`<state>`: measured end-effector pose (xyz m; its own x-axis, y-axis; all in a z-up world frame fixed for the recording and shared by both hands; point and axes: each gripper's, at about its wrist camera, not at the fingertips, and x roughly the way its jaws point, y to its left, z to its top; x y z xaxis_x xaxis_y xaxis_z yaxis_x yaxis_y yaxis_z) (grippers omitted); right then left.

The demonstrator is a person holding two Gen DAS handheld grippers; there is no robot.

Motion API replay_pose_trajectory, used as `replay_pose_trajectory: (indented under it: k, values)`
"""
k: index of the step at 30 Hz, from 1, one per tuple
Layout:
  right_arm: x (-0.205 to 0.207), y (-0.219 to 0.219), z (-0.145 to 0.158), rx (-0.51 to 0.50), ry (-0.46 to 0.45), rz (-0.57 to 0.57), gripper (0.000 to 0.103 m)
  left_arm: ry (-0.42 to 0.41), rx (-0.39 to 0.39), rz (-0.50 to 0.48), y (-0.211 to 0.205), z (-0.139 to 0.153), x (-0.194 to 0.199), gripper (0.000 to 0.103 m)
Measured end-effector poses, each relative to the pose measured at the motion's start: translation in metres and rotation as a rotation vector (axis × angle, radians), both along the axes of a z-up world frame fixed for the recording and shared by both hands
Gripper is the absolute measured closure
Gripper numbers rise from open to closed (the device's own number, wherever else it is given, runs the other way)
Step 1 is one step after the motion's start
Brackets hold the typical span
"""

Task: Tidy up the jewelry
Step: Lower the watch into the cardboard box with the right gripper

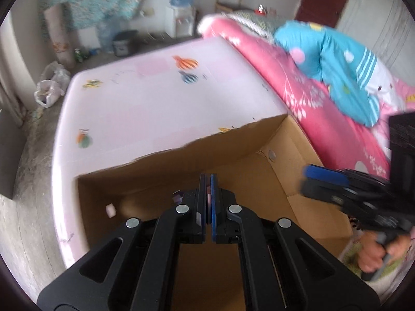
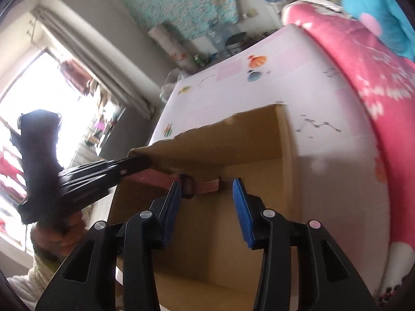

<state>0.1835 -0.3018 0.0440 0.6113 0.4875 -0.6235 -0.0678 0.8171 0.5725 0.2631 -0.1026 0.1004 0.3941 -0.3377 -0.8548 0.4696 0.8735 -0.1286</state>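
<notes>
The left tongs [image 1: 208, 197] are pressed together on a flat pink band with a dark buckle [image 2: 205, 185], held over the open brown cardboard box [image 1: 298, 140] on the pale pink table [image 1: 160, 98]. The right tongs [image 2: 207, 207] are spread and empty. The band looks light, thin and limp; pinching near the stiffer buckle seems safest.

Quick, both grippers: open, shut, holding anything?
Left gripper: shut on a pink strap.
Right gripper: open, empty, over the cardboard box.

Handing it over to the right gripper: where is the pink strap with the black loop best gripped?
On the pink strap, the free end past the black loop, from the near side: the shut left gripper holds the other end, leaving this stretch bare.
</notes>
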Motion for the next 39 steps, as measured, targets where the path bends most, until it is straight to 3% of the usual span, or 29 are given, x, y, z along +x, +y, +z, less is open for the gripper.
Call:
replay_pose_trajectory:
  k: [3, 4, 6, 8, 15, 17, 20, 23, 30, 35, 39]
  values:
    - [-0.021, -0.027, -0.004, 0.009, -0.013, -0.071, 0.062, 0.035, -0.014, -0.039, -0.032, -0.009, 0.013, 0.101]
    - [-0.027, -0.035, -0.007, 0.064, -0.026, -0.061, 0.062, 0.031, -0.013, -0.053, -0.043, -0.009, 0.014, 0.101]
    - [-0.034, -0.045, -0.01, 0.047, -0.014, -0.109, 0.062, 0.024, 0.011, -0.074, -0.062, -0.013, 0.015, 0.101]
    - [-0.039, -0.053, -0.01, 0.007, -0.026, -0.144, 0.062, 0.038, 0.012, -0.092, -0.068, -0.016, 0.014, 0.101]
    - [-0.05, -0.065, -0.01, 0.032, -0.044, -0.185, 0.062, 0.116, -0.067, -0.138, -0.089, -0.028, 0.02, 0.099]
    - [-0.053, -0.065, -0.008, 0.031, -0.047, -0.193, 0.062, 0.162, -0.077, -0.169, -0.096, -0.036, 0.02, 0.082]
    - [-0.06, -0.067, -0.004, 0.002, -0.047, -0.209, 0.062, 0.136, -0.072, -0.167, -0.091, -0.033, 0.012, 0.065]
    - [-0.064, -0.063, 0.001, -0.031, -0.051, -0.212, 0.062, 0.083, -0.111, -0.159, -0.073, -0.018, 0.001, 0.055]
    - [-0.058, -0.03, 0.031, -0.125, -0.109, -0.152, 0.062, -0.107, -0.161, -0.039, 0.001, 0.028, -0.031, 0.053]
    - [-0.032, 0.004, 0.036, -0.157, -0.09, -0.057, 0.062, -0.182, -0.172, 0.111, 0.068, 0.033, -0.051, 0.052]
    - [0.001, 0.033, 0.025, -0.127, -0.008, 0.055, 0.062, -0.208, -0.18, 0.199, 0.111, 0.028, -0.071, 0.051]
